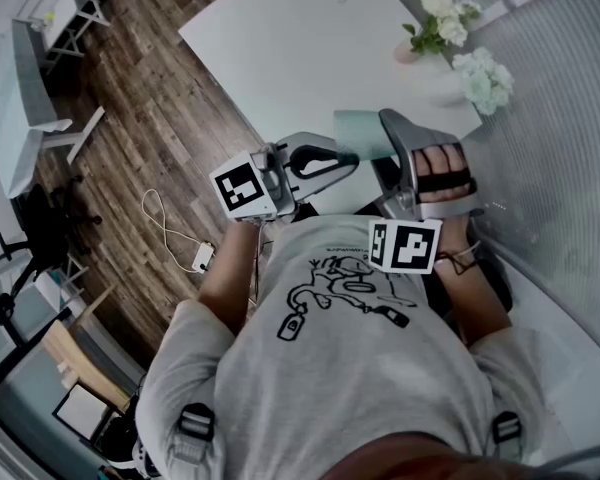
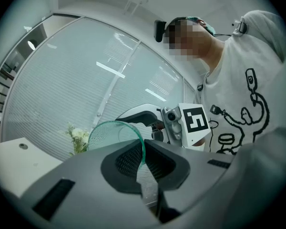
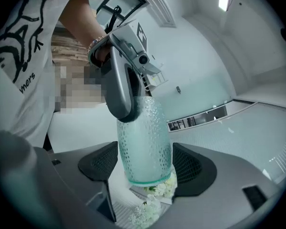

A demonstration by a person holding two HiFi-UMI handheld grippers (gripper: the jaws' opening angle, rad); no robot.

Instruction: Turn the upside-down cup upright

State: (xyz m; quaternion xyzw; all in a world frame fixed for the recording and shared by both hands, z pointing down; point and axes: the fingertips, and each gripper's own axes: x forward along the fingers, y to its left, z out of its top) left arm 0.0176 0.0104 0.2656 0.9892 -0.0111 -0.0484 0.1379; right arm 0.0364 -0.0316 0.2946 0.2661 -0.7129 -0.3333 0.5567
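A dimpled pale-green glass cup [image 1: 360, 131] hangs in the air in front of the person's chest, lying roughly on its side. My left gripper [image 1: 345, 153] is shut on one end of it. In the left gripper view the thin glass wall [image 2: 112, 131] runs between the closed pads [image 2: 157, 163]. My right gripper [image 1: 410, 143] reaches around the cup's body. In the right gripper view the cup [image 3: 145, 147] fills the gap between the two pads [image 3: 193, 168], and its sides meet them. Whether they press on it is unclear.
A white table [image 1: 280, 38] lies ahead, with a vase of white flowers [image 1: 440, 18] at its right end. A curved glass wall [image 1: 560, 118] runs along the right. A charger and cable [image 1: 202, 258] lie on the wooden floor to the left.
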